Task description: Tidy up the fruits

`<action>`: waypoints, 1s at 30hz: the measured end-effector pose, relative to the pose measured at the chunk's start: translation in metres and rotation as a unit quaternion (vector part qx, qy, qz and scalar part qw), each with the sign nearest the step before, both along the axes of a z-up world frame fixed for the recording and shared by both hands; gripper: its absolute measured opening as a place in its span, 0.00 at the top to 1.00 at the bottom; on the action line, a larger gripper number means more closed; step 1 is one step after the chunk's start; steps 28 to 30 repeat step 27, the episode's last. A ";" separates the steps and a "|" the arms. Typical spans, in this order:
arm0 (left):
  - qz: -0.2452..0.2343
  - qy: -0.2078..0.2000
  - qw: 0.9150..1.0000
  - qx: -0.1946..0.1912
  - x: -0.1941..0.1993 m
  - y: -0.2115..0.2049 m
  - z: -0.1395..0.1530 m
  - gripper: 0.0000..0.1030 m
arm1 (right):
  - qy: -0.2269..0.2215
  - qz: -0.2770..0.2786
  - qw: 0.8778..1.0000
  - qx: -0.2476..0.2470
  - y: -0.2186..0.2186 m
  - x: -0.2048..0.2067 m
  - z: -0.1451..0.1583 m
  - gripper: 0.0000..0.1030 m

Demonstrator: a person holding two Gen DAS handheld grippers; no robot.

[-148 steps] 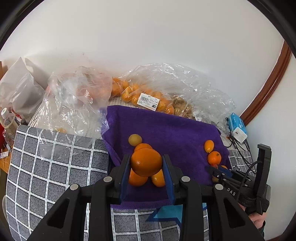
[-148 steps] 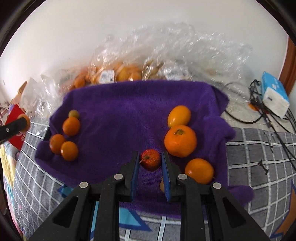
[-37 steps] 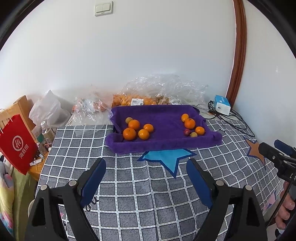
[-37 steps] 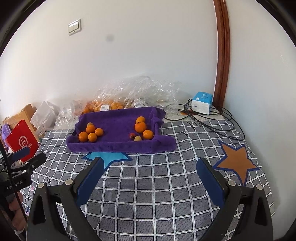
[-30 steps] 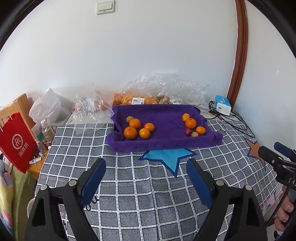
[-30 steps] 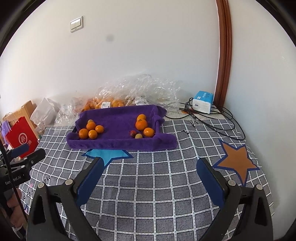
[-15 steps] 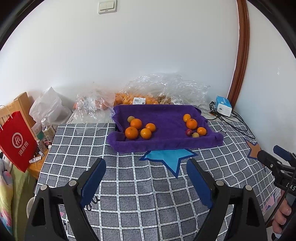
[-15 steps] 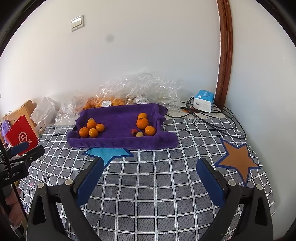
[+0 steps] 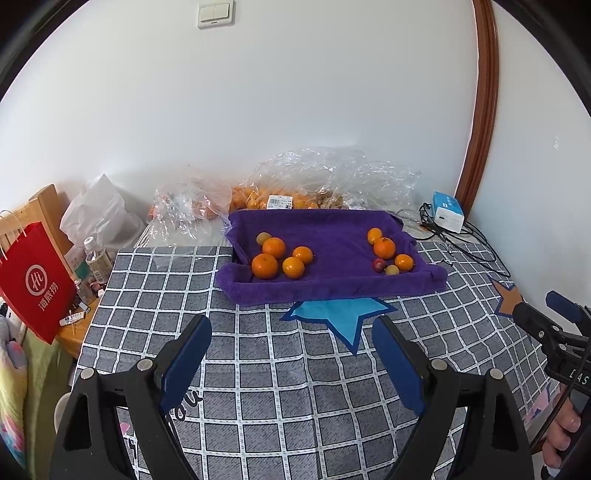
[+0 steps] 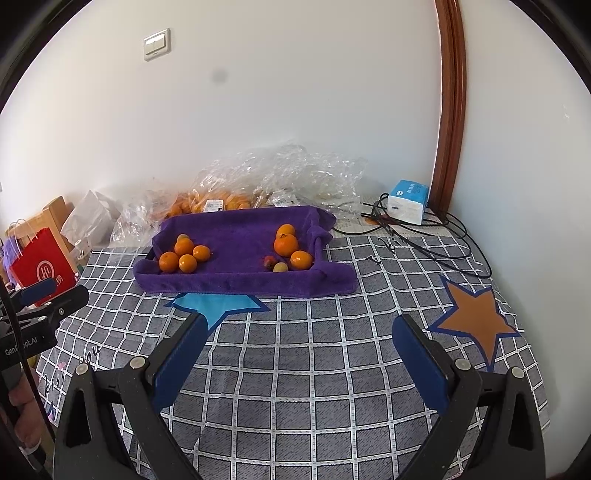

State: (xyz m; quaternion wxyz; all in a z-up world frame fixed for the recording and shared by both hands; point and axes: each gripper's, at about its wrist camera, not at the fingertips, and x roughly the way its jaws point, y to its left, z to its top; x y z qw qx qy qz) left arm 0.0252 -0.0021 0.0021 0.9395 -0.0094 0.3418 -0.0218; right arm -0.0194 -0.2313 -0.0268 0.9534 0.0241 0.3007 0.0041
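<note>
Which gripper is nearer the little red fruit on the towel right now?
Right gripper, marginally; the red fruit lies ahead, slightly left of it. From the left gripper it lies ahead and rightward.

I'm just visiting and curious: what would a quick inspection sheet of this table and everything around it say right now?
Surface: grey checked tablecloth with a blue star and an orange star.
Job's things: purple towel-lined tray; five fruits grouped at its left, five at its right, including one small red fruit.
Clutter: clear plastic bags of oranges behind the tray; red paper bag; bottle; white bag.
Grippers: left hand-held gripper open, empty; right hand-held gripper open, empty.
Cables: black cables by a blue-white box.
Surroundings: white wall, light switch, brown door frame.
</note>
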 end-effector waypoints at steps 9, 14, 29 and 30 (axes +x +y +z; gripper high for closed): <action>0.002 -0.002 1.000 0.001 -0.002 0.000 0.001 0.14 | -0.001 -0.001 1.000 0.004 -0.001 0.000 0.000 0.04; 0.002 -0.001 1.000 0.000 -0.002 0.000 0.001 0.14 | -0.001 -0.002 1.000 0.004 -0.001 0.000 -0.001 0.04; 0.002 -0.003 1.000 0.005 0.000 0.002 0.000 0.13 | 0.002 0.004 1.000 0.004 -0.001 0.003 -0.003 0.04; 0.002 -0.003 1.000 0.005 0.000 0.002 0.000 0.13 | 0.002 0.004 1.000 0.004 -0.001 0.003 -0.003 0.04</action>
